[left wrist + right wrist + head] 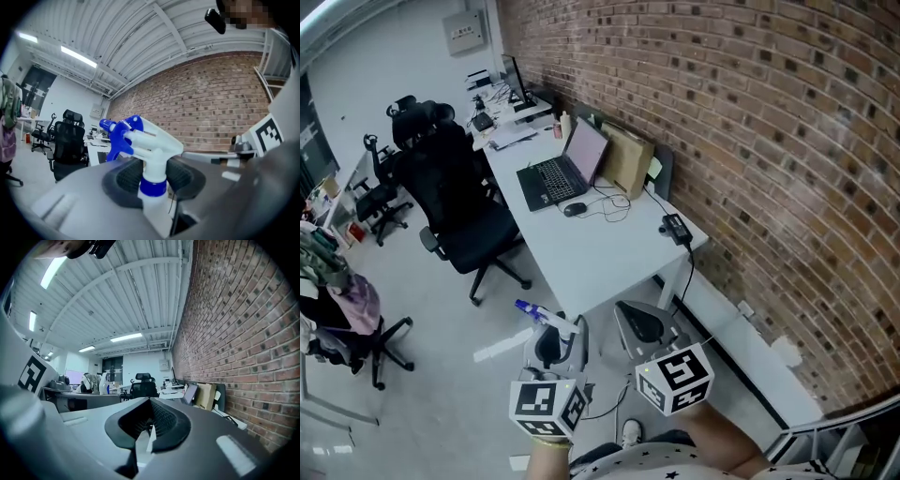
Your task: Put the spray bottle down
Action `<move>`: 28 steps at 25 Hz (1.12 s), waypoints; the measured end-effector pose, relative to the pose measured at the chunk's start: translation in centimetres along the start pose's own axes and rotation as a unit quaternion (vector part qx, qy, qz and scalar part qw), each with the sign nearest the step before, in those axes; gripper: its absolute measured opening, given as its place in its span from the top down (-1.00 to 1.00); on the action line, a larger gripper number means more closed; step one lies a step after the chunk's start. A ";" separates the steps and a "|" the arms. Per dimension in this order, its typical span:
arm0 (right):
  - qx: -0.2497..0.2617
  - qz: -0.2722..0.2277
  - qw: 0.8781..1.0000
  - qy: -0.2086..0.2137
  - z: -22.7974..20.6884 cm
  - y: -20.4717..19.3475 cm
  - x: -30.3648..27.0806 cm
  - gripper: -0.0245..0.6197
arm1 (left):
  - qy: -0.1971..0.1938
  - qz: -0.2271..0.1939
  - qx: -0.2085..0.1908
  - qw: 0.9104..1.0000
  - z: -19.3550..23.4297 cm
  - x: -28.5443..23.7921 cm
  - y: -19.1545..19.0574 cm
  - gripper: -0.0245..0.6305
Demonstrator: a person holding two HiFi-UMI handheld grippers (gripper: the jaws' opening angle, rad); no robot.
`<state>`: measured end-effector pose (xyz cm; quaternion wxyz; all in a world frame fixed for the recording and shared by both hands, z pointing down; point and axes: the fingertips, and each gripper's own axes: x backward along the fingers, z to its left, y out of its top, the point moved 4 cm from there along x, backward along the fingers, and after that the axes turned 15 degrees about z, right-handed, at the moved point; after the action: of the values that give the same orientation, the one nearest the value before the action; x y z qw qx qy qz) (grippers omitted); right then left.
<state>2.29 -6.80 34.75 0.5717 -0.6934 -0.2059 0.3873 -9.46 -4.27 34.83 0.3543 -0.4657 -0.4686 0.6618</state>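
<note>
The left gripper (153, 177) clamps the spray bottle (152, 140) at its neck, aloft just short of the white desk's (581, 246) near end, the right gripper (149, 427) closed on nothing; the bottle is judged light, rigid and smooth, its neck the surest hold.

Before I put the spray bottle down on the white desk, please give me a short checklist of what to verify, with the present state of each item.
1. Grip: ok. The left claw pinches the spray bottle at its neck, and the bottle is upright.
2. Landing spot: ok. The near end of the white desk is bare, in front of the laptop and the mouse.
3. Bottle above the desk: not ok. In the head view it shows short of the near edge.
4. Right claw free: ok. It is shut with nothing in it.
5. Office chair out of the way: ok. It stands to the left of the desk.
6. How full the bottle is: cannot tell.
</note>
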 end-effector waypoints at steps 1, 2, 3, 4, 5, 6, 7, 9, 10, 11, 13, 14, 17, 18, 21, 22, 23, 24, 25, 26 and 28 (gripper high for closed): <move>0.004 0.002 1.000 0.002 -0.7 0.1 -0.4 0.93 | 0.002 0.000 0.001 1.000 -0.1 -0.9 0.2 0.53; 0.006 0.005 1.000 0.004 -1.4 0.2 -0.7 0.93 | 0.005 0.001 0.002 1.000 -0.1 -1.6 0.4 0.53; 0.007 0.008 1.000 0.005 -2.1 0.3 -1.1 0.93 | 0.007 0.003 0.003 1.000 -0.1 -2.4 0.6 0.53; 0.007 0.012 1.000 0.007 -2.7 0.3 -1.4 0.93 | 0.010 0.005 0.004 1.000 -0.1 -3.0 0.7 0.53; 0.007 0.016 1.000 0.008 -3.2 0.2 -1.7 0.93 | 0.013 0.008 0.006 1.000 -0.1 -3.6 0.7 0.53; 0.006 0.020 1.000 0.010 -3.8 0.1 -2.1 0.93 | 0.015 0.011 0.009 1.000 -0.1 -4.2 0.7 0.53; 0.006 0.023 1.000 0.011 -4.2 0.0 -2.4 0.93 | 0.018 0.013 0.012 1.000 0.0 -4.8 0.7 0.53; 0.006 0.030 0.999 0.014 -4.8 -0.3 -3.3 0.93 | 0.023 0.016 0.016 0.999 0.4 -5.8 0.8 0.53; 0.007 0.033 0.999 0.016 -5.1 -0.4 -3.8 0.93 | 0.026 0.017 0.018 0.999 0.7 -6.3 0.9 0.52; 0.008 0.035 0.999 0.018 -5.4 -0.4 -4.4 0.93 | 0.028 0.018 0.020 0.999 1.0 -6.9 1.0 0.52; 0.010 0.037 0.999 0.022 -6.1 -0.3 -5.6 0.93 | 0.032 0.019 0.021 0.999 1.6 -8.2 1.3 0.52; 0.011 0.036 0.999 0.023 -6.6 -0.2 -6.3 0.93 | 0.033 0.020 0.021 0.999 2.0 -9.0 1.4 0.52; 0.011 0.031 0.999 0.022 -8.2 0.2 -8.7 0.93 | 0.037 0.019 0.017 0.999 3.3 -11.8 1.8 0.52; 0.011 0.030 0.999 0.021 -8.8 0.4 -9.6 0.93 | 0.037 0.017 0.014 0.999 3.8 -12.9 2.0 0.52; 0.015 0.031 0.999 0.028 -10.2 1.1 -12.7 0.93 | 0.027 0.016 0.002 0.999 5.1 -16.0 2.7 0.52; 0.018 0.032 0.999 0.032 -10.6 1.3 -13.8 0.93 | 0.020 0.016 -0.004 1.000 5.5 -17.0 3.0 0.52; 0.021 0.033 0.999 0.036 -10.9 1.6 -14.9 0.93 | 0.013 0.015 -0.011 1.000 5.8 -18.0 3.3 0.52; 0.023 0.033 0.999 0.037 -11.3 2.0 -16.0 0.93 | 0.008 0.014 -0.016 1.000 6.1 -19.1 3.7 0.52; 0.025 0.031 0.999 0.036 -11.6 2.4 -17.1 0.93 | 0.003 0.013 -0.020 1.000 6.5 -20.2 4.0 0.53; 0.028 0.029 0.999 0.034 -12.0 2.8 -18.1 0.93 | 0.000 0.013 -0.021 1.000 6.9 -21.2 4.3 0.52; 0.032 0.025 0.999 0.029 -12.8 3.7 -20.1 0.93 | -0.003 0.013 -0.017 1.000 7.9 -23.2 4.9 0.52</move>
<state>-0.76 -30.56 37.87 0.5893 -0.6905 -0.1593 0.3881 -9.83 -29.11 37.79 0.3365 -0.4751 -0.4749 0.6599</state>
